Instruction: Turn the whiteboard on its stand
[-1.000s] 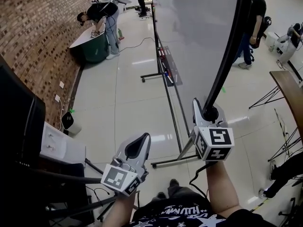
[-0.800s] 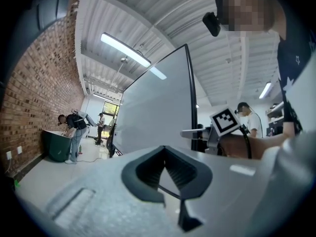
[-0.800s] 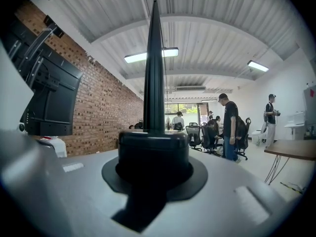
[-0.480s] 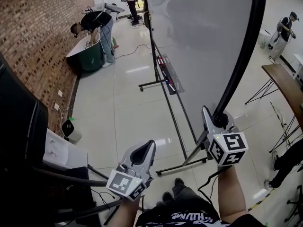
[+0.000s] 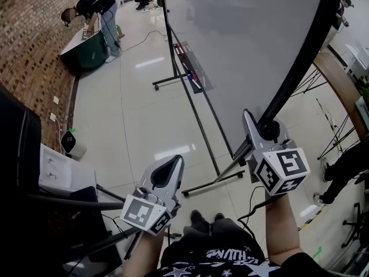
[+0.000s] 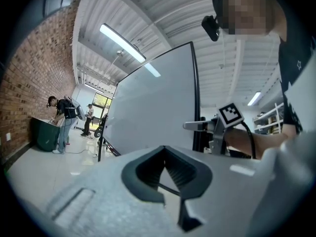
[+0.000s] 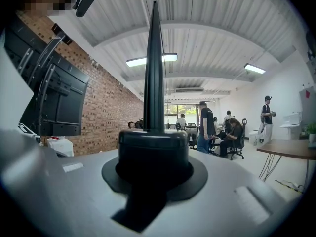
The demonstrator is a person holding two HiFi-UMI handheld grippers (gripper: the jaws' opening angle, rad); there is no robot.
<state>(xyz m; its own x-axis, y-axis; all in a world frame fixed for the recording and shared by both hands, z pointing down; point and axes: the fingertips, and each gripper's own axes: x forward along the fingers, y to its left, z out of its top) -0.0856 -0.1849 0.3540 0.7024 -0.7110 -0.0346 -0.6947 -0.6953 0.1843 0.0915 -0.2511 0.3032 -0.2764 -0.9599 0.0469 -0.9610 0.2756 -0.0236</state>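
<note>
The whiteboard (image 5: 242, 45) stands on its stand (image 5: 202, 126) straight ahead of the right gripper (image 5: 259, 130), whose jaws are clamped on the lower end of the board's black frame edge (image 7: 153, 73). The left gripper (image 5: 172, 167) hangs lower, left of the board and apart from it, its jaws pressed together on nothing.

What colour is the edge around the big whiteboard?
Black. The whiteboard has a black frame, and the head view shows it best.

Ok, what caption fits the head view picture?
Right tongs grip the whiteboard by its dark edge while the left tongs hover closed and empty.
</note>
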